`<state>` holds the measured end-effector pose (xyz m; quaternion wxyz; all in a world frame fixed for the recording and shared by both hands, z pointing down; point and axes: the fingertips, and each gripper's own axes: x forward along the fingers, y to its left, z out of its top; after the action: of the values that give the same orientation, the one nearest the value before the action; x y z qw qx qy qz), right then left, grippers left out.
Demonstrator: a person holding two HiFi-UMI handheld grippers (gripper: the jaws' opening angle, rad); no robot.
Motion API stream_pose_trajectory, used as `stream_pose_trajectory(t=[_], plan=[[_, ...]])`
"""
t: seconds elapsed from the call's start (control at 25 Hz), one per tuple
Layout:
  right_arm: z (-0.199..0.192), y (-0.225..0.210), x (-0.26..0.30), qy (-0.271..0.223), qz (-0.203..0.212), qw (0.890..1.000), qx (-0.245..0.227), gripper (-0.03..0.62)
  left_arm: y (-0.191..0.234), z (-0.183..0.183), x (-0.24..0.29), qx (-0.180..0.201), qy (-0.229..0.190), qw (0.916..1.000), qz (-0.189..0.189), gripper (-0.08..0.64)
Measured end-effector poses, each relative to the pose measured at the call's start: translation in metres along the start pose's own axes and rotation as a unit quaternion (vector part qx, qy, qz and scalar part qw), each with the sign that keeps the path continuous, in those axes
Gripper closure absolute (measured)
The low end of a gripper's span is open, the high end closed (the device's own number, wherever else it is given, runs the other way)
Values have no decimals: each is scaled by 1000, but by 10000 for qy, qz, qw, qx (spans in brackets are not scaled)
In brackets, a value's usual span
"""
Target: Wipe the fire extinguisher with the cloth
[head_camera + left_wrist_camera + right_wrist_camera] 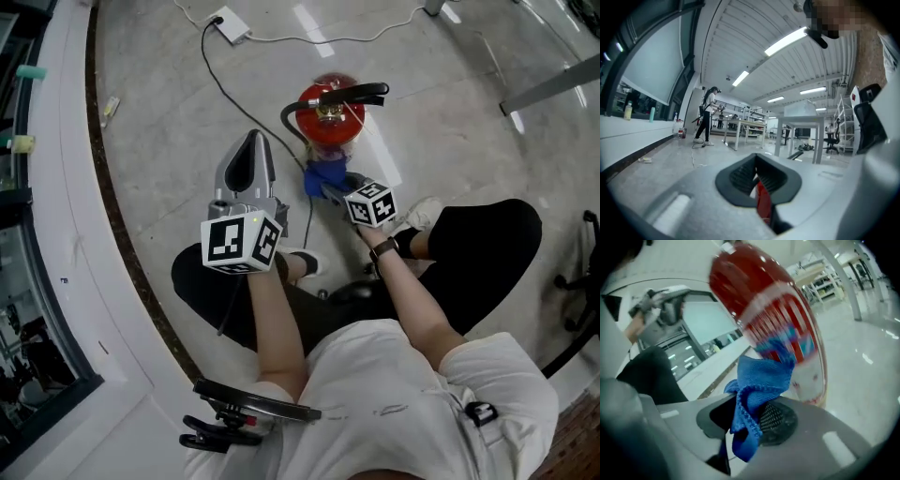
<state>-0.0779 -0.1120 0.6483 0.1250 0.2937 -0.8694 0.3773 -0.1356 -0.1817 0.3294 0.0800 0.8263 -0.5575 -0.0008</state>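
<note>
A red fire extinguisher point(330, 114) stands upright on the floor in front of the seated person, its black handle and hose on top. In the right gripper view its red body point(773, 310) fills the upper middle. My right gripper point(330, 190) point(748, 419) is shut on a blue cloth point(322, 175) point(757, 380), whose free end rests against the extinguisher's lower side. My left gripper point(251, 142) point(757, 180) hangs to the left of the extinguisher, apart from it, jaws shut and holding nothing, pointing across the room.
A white power strip point(230, 25) and a black cable point(246, 111) lie on the floor beyond the extinguisher. A window wall with a dark skirting point(112, 197) runs along the left. The person's legs and shoes point(422, 217) flank my grippers. Tables point(799, 124) and a standing person point(707, 117) are far off.
</note>
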Motion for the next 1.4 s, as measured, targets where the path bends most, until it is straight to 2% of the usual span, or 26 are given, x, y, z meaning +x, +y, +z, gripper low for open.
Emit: stream_pose_trajectory(t=[0.08, 0.2, 0.28, 0.4, 0.6, 0.64, 0.68, 0.72, 0.8, 0.84, 0.92, 0.96, 1.0, 1.08, 1.2, 1.28, 1.4], plan=[[62, 46, -40, -880, 249, 9948, -438, 477, 0, 21, 6, 2, -225, 9997, -77, 561], [158, 86, -98, -2163, 437, 9721, -797, 477, -4, 41, 9, -4, -445, 9989, -171, 561], [201, 88, -114, -2484, 390, 9634, -928, 480, -10, 46, 12, -2, -503, 9984, -248, 561], [212, 81, -109, -2300, 454, 9625, -1363, 481, -22, 44, 14, -47, -499, 9982, -343, 561], [197, 84, -127, -2919, 861, 9311, -2010, 480, -39, 38, 13, -11, -410, 9982, -432, 561], [192, 85, -127, -2888, 959, 9288, -2115, 480, -40, 37, 11, -9, -389, 9984, -402, 561], [180, 82, -123, -2684, 988, 9320, -2227, 482, -40, 36, 10, -7, -369, 9986, -367, 561], [162, 71, -113, -2281, 874, 9405, -2361, 482, -40, 35, 8, -7, -353, 9988, -335, 561], [111, 26, -81, -1221, 220, 9598, -2519, 480, -39, 32, 3, -13, -327, 9991, -284, 561], [85, -2, -65, -804, -124, 9683, -2362, 480, -37, 29, 0, -14, -309, 9992, -260, 561], [33, -57, -34, -137, -643, 9847, -1617, 480, -33, 21, -3, 5, -240, 9995, -221, 561], [8, -82, -21, 211, -887, 9880, -1248, 480, -32, 16, -3, -2, -183, 9997, -190, 561], [-15, -103, -8, 524, -1091, 9881, -953, 480, -30, 11, -4, -27, -103, 9999, -133, 561], [-59, -130, 19, 1012, -1187, 9863, -541, 479, -25, 2, -10, -59, 131, 9999, 44, 561], [-109, -165, 51, 1738, -1271, 9762, -256, 479, -12, -10, -14, -37, 348, 9992, 169, 561], [-115, -180, 60, 1893, -1281, 9735, 18, 471, -1, -15, -12, -53, 383, 9990, 219, 561], [-114, -166, 56, 1972, -1129, 9736, 227, 472, 10, -11, -11, -55, 392, 9989, 262, 561]])
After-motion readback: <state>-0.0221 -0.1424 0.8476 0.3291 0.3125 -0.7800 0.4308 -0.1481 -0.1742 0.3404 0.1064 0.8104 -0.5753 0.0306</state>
